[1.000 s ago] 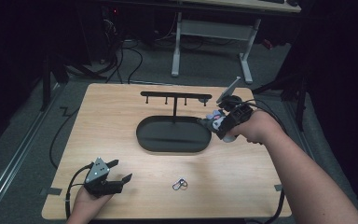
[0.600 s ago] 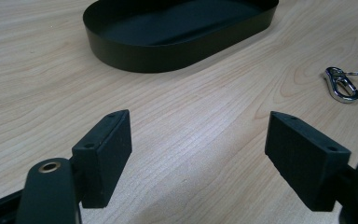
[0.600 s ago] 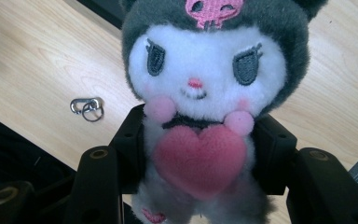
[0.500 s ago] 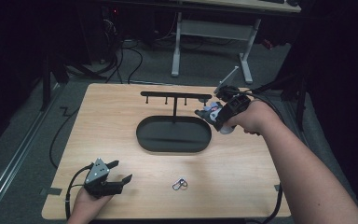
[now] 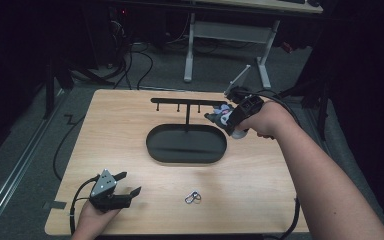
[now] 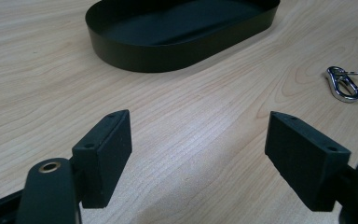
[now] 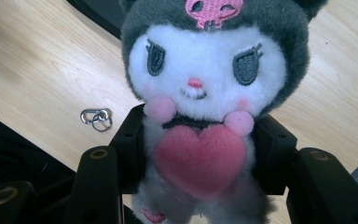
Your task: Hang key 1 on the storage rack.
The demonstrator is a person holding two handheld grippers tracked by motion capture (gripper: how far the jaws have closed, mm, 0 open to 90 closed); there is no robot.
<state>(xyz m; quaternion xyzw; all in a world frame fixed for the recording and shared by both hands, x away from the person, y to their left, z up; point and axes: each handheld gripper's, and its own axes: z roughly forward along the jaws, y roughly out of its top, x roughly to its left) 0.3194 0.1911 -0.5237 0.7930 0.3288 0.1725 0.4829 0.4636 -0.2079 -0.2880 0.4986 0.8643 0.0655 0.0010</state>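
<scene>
Plush toy [image 7: 200, 93] clamped by the body between the jaws of the right gripper [image 5: 223, 116], pads pressing both flanks, pink heart facing the camera in the right gripper view; toy held in the air at the right end of the hook rack [image 5: 182, 103], just above the far-right rim of the black oval tray [image 5: 186, 145]; judged: pick-up done, hanging or placing not done, no loop visibly on any peg; whether the toy has a loop for the pegs cannot be told.

Left gripper [image 5: 117, 189] resting near the table's near-left corner, jaws spread wide with nothing between them, only bare wood ahead in the left gripper view; silver key clip [image 5: 193, 198] lies loose on the table [image 5: 280, 200] near the front edge, well apart from tray and toy, untouched; likely a second item to deal with.

Room: open wood right of the tray and between tray and front edge; rack bar and its post stand over the tray's far side, so an approach to the pegs looks free from the near side and from the right; right arm crosses the table's right edge; left gripper close to the near edge, cable trailing off it.
</scene>
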